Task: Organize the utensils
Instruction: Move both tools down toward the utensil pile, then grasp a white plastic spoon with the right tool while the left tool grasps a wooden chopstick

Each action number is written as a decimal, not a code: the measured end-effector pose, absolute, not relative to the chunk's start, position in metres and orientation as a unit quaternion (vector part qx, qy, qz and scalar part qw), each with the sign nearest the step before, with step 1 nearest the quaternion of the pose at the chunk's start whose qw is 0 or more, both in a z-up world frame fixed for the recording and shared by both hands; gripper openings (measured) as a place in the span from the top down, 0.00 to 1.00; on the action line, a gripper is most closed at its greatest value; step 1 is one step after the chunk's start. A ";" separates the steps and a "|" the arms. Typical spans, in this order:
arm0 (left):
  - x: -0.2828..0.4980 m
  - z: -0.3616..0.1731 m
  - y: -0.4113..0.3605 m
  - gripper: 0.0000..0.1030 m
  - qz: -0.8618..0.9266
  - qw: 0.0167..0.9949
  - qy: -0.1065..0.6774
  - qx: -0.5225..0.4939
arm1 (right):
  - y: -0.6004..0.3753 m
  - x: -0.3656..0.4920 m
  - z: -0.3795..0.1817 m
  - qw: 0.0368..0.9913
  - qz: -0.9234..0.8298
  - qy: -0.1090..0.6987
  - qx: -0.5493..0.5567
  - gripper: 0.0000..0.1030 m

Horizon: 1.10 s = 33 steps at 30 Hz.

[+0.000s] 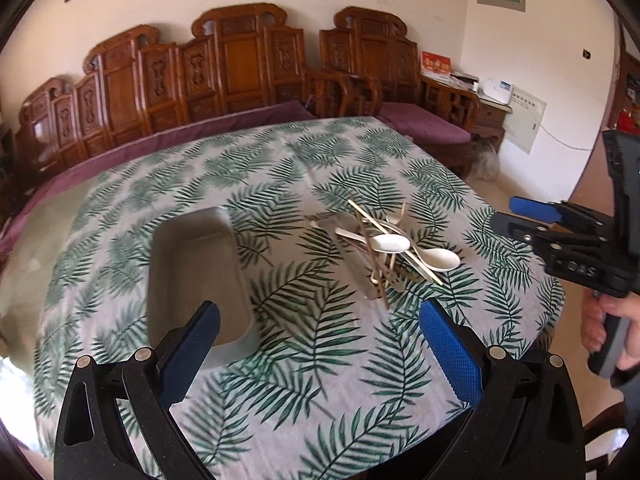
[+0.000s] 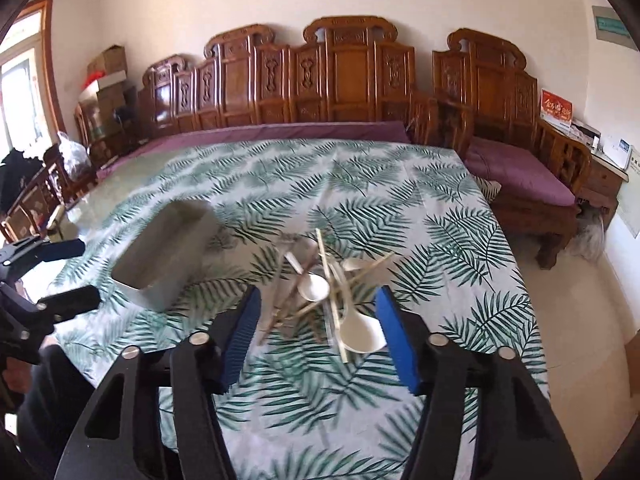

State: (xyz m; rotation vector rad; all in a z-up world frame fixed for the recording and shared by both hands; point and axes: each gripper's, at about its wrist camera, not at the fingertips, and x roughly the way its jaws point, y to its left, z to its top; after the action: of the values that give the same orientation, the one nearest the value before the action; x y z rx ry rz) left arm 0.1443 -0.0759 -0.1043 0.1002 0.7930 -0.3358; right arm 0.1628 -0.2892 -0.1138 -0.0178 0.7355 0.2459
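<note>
A heap of utensils (image 1: 384, 252) (image 2: 328, 292) lies on the fern-print tablecloth: white ceramic spoons (image 1: 390, 243) (image 2: 360, 334), wooden chopsticks (image 1: 394, 246) (image 2: 332, 296) and metal pieces, all crossed over one another. To its left stands a grey rectangular container (image 1: 196, 272) (image 2: 168, 260), empty inside. My left gripper (image 1: 320, 320) is open, its left finger over the container's near corner. My right gripper (image 2: 316, 300) is open, jaws partly apart, hovering just short of the heap with nothing between the pads. It also shows at the right of the left wrist view as the right gripper (image 1: 516, 216).
The table (image 2: 280, 168) with its tablecloth ends at the right, with tiled floor beyond. A carved wooden bench (image 2: 320, 80) with purple cushions runs along the far side. A person's hand (image 1: 612, 320) holds the right gripper's handle.
</note>
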 end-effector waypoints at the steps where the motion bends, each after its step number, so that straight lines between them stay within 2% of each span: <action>1: 0.148 -0.108 -0.079 0.06 -0.165 0.906 0.387 0.048 | -0.295 0.170 -0.120 0.924 0.117 0.365 -0.009 0.45; 7: 0.175 -0.133 -0.100 0.14 -0.182 0.891 0.412 0.048 | -0.313 0.197 -0.144 0.918 0.109 0.381 -0.008 0.50; 11: 0.189 -0.153 -0.120 0.25 -0.201 0.878 0.432 0.050 | -0.318 0.212 -0.165 0.911 0.117 0.395 -0.011 0.60; 17: 0.217 -0.183 -0.145 0.43 -0.215 0.863 0.456 0.033 | -0.330 0.226 -0.185 0.900 0.123 0.419 0.009 0.66; 20: 0.232 -0.191 -0.155 0.50 -0.223 0.857 0.463 0.025 | -0.332 0.230 -0.193 0.897 0.122 0.425 0.009 0.67; 27: 0.265 -0.213 -0.175 0.73 -0.218 0.844 0.489 0.033 | -0.334 0.237 -0.199 0.893 0.124 0.432 0.013 0.67; 30: 0.276 -0.225 -0.179 0.79 -0.218 0.836 0.503 0.026 | -0.336 0.239 -0.199 0.892 0.123 0.434 0.017 0.67; 33: 0.281 -0.233 -0.182 0.80 -0.214 0.833 0.510 0.027 | -0.335 0.237 -0.199 0.892 0.123 0.434 0.015 0.67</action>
State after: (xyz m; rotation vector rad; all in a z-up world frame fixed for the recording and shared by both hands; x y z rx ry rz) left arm 0.2814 -0.1825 -0.2326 0.0569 1.0801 -0.4543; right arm 0.2375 -0.3352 -0.1988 0.0313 0.9011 0.2542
